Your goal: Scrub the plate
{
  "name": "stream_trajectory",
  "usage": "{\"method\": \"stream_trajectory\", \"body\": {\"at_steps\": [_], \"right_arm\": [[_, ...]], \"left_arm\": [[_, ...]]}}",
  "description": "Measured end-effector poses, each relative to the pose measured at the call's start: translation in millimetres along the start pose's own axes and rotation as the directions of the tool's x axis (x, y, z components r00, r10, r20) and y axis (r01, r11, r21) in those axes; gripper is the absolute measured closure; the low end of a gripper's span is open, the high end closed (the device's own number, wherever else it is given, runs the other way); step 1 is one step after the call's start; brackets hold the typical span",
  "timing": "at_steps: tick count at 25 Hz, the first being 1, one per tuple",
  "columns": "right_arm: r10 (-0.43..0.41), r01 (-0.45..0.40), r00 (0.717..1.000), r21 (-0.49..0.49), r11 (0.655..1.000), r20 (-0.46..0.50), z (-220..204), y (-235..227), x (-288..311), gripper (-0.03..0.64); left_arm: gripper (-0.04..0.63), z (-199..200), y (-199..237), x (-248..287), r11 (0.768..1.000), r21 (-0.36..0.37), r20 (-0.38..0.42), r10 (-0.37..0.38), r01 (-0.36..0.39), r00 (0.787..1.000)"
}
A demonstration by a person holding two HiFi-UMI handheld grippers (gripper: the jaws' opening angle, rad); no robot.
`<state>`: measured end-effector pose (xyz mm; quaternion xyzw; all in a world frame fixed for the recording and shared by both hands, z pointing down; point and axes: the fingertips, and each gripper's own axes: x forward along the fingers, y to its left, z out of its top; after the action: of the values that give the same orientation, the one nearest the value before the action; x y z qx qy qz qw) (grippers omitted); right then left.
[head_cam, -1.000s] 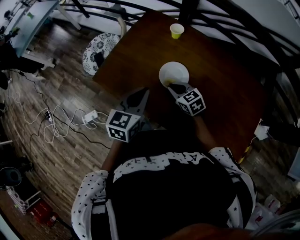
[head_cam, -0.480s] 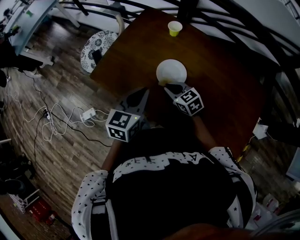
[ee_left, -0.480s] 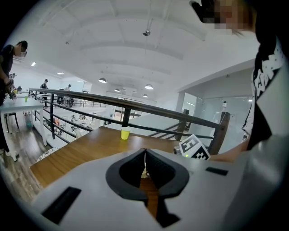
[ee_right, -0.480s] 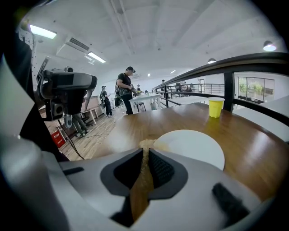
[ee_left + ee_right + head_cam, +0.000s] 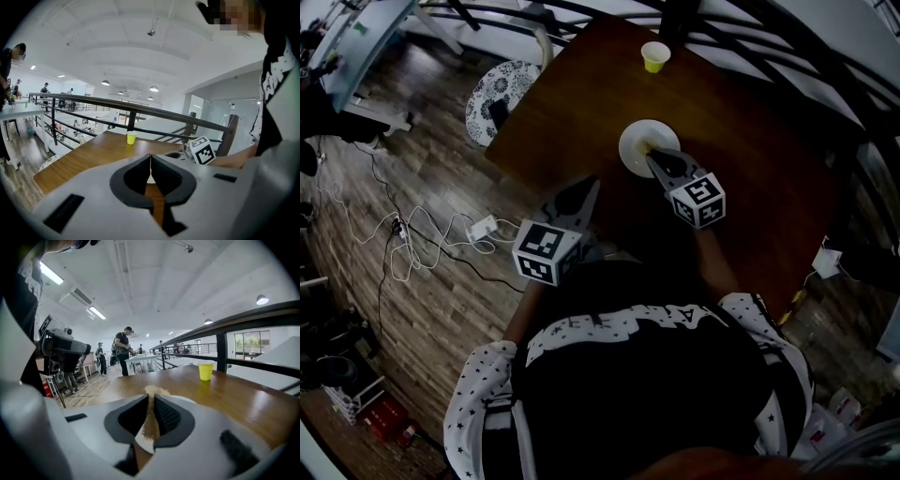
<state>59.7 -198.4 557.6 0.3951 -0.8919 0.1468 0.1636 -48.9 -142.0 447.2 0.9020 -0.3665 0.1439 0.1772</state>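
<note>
Nearest, the left tongs [image 5: 150, 161] hang closed on nothing at the near edge of the worktop [image 5: 750, 169]. Farther in, the right tongs [image 5: 653, 156] pinch a tan scrub pad [image 5: 149, 423], its tip over the white plate [image 5: 634, 142] mid-worktop. The plate looks stiff, light, slick and breakable. It will likely skate on polished wood, so steady it at the rim. Beyond it stands a yellow cup [image 5: 654, 58], then a railing [image 5: 262, 317] and an open hall.
</note>
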Motion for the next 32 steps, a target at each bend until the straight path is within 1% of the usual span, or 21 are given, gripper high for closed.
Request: {"method": "stream_trajectory", "body": {"at_steps": [3,7,13,16,20,24,28,32], "right_arm": [[-0.051,0.051,0.999,0.001,0.999,0.002,0,-19,-2,0.572],[-0.095,0.095,0.995,-0.009,0.995,-0.003,2,-36,-2,0.572],[-0.128,0.126,0.991,-0.069,0.99,-0.026,4,-58,4,0.572],[-0.131,0.125,0.99,-0.12,0.985,-0.046,2,-63,11,0.572],[-0.135,0.127,0.99,-0.128,0.984,-0.05,1,-64,18,0.572],[-0.135,0.123,0.989,-0.156,0.98,-0.067,-2,-64,22,0.572],[-0.129,0.106,0.985,-0.198,0.974,-0.11,-10,-63,26,0.572],[-0.126,0.098,0.981,-0.188,0.977,-0.147,-18,-63,25,0.572]], "left_arm": [[0.581,-2,-1,2,1.0,-0.002,-0.001,-0.012,0.012,1.0],[0.581,-5,1,2,1.0,-0.011,0.0,-0.018,0.018,1.0],[0.581,-7,14,-2,1.0,-0.022,-0.004,0.016,-0.016,1.0],[0.581,-11,18,-7,0.999,-0.031,-0.012,0.037,-0.038,0.999],[0.581,-14,22,-12,0.998,-0.039,-0.017,0.057,-0.058,0.998],[0.581,-12,21,-12,0.998,-0.036,-0.012,0.057,-0.058,0.998],[0.581,-9,21,-9,0.998,-0.035,-0.009,0.053,-0.054,0.999],[0.581,-6,18,-5,0.999,-0.03,-0.009,0.04,-0.04,0.999]]}}
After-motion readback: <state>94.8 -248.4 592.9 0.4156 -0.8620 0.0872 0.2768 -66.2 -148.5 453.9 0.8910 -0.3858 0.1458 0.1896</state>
